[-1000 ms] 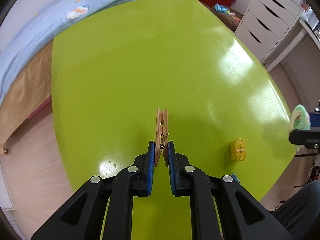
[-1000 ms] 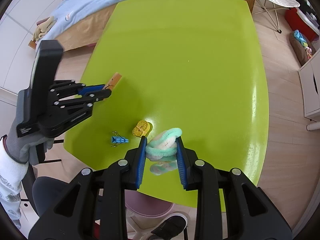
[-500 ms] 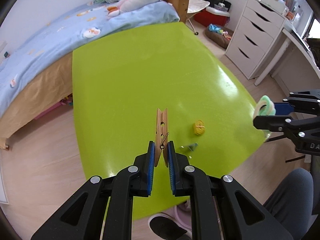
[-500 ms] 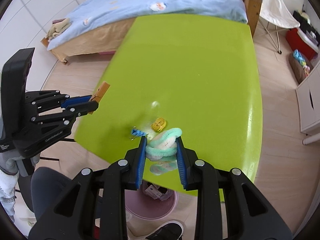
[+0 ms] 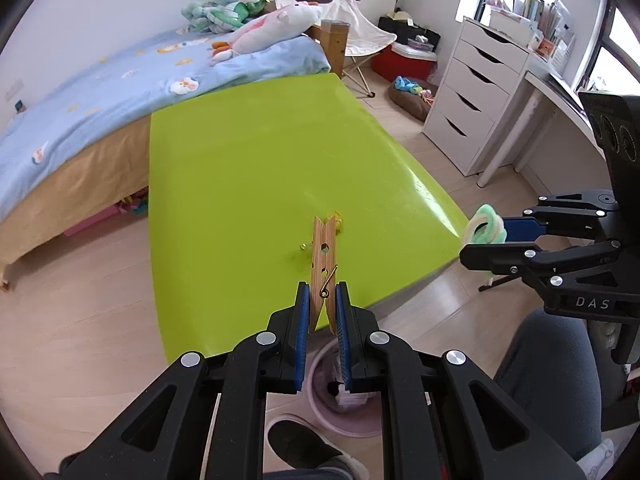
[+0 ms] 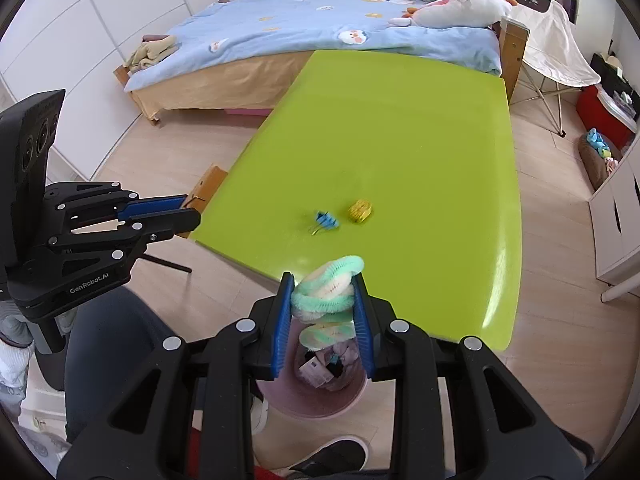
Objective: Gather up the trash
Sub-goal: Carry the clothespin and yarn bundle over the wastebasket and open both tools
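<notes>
I am holding a wooden clothespin (image 5: 323,258) in the left gripper (image 5: 323,312), its blue pads clamping the peg's tail end so that it is pointing forward over the near edge of the lime-green table (image 5: 248,184). In the right gripper (image 6: 323,312) I am pinching a coil of mint-green and white fuzzy pipe cleaner (image 6: 326,288), which is bulging up between the narrow jaws. Both grippers are hanging off the table's near edge, above a pink trash bin (image 6: 320,396) on the floor that is already holding some scraps. On the tabletop, a blue binder clip (image 6: 326,220) and a small yellow bundle (image 6: 360,211) are lying just beside each other near that edge; from the left wrist view the peg is hiding most of them. A shoe (image 5: 308,446) is showing beside the bin.
</notes>
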Action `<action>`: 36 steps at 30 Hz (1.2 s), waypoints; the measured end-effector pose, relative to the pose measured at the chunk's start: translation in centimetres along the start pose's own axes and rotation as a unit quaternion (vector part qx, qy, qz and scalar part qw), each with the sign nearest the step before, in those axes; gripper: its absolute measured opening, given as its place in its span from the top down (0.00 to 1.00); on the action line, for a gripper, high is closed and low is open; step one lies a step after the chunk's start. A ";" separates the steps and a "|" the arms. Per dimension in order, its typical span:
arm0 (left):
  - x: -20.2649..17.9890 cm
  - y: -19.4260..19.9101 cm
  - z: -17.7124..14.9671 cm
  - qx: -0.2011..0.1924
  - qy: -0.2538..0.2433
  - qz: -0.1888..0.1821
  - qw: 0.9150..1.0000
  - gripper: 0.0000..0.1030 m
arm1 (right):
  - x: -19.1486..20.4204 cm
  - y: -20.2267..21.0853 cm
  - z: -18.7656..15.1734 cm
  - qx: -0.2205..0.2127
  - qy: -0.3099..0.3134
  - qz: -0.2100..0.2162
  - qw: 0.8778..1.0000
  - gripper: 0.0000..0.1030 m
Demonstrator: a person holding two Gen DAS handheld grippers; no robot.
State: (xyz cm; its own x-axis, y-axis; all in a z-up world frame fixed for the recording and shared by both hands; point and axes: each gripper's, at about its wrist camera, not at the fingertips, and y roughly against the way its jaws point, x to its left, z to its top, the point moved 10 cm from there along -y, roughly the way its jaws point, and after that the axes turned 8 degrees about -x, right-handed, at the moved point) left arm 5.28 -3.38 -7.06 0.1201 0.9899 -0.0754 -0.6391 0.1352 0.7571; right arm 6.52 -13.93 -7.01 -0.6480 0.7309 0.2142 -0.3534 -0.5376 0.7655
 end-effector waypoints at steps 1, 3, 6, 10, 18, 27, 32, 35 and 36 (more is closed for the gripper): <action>-0.3 0.2 -0.4 -0.001 -0.001 0.000 1.000 0.88 | 0.3 0.2 -0.4 -0.001 0.001 0.000 1.000 0.73; -0.7 0.7 -1.1 -0.002 0.003 -0.003 1.000 0.88 | 0.9 0.7 -1.3 -0.002 0.002 0.002 1.000 0.73; -1.5 1.5 -2.3 -0.002 0.003 -0.005 1.000 0.88 | 1.9 1.2 -2.7 -0.002 0.000 0.013 1.000 0.73; -2.2 2.5 -3.7 -0.001 0.003 -0.009 1.000 0.88 | 2.9 1.1 -4.8 0.012 0.006 0.018 1.000 0.73; -2.7 3.9 -5.4 -0.003 0.007 -0.018 1.000 0.88 | 3.9 0.4 -6.4 0.028 0.005 0.032 0.999 0.73; -2.8 4.2 -5.6 -0.002 0.005 -0.020 1.000 0.88 | 3.1 0.2 -6.4 0.022 -0.010 0.024 0.999 0.13; -3.7 3.8 -5.8 0.007 -0.004 -0.031 1.000 0.88 | 1.9 1.1 -6.3 0.015 -0.017 0.002 1.000 0.06; -4.4 3.5 -5.9 0.013 -0.011 -0.038 0.999 0.88 | 1.1 1.9 -6.3 0.010 -0.021 -0.009 1.000 0.05; -4.6 3.4 -5.9 0.014 -0.012 -0.040 0.999 0.88 | 0.9 2.3 -6.3 0.008 -0.022 -0.014 1.000 0.05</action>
State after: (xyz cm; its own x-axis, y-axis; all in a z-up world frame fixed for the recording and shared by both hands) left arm -1.96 -7.25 -7.93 0.1885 0.9747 -0.1204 -0.6052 0.2118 0.7674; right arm 0.89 -17.16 -8.94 -0.6078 0.7632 0.2193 -0.3594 -0.5106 0.7811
